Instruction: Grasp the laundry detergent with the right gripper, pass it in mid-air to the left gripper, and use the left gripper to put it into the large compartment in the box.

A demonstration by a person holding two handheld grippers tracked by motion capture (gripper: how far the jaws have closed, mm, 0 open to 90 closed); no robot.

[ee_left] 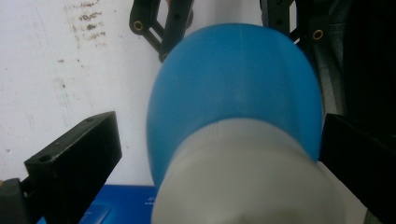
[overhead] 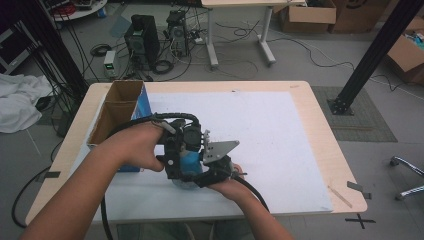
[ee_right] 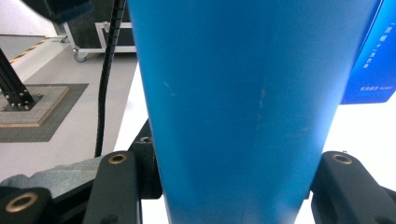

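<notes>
A blue bottle (overhead: 188,163) with a white cap (ee_left: 243,177) stands over the white sheet near the table's front, between both hands. My right gripper (ee_right: 229,186) is shut on the bottle's blue body (ee_right: 243,93), one jaw pressed against each side. My left gripper (ee_left: 219,158) comes down from above with its jaws on either side of the white cap. Its left finger (ee_left: 74,163) stands well clear of the cap, so this gripper is open. In the high view the left gripper (overhead: 176,150) and the right gripper (overhead: 215,162) meet at the bottle and hide most of it.
An open cardboard box (overhead: 117,107) with a blue side stands at the table's left, just behind the left hand. A white sheet (overhead: 270,130) covers the tabletop. Computers, cables, boxes and a black frame post lie on the floor beyond.
</notes>
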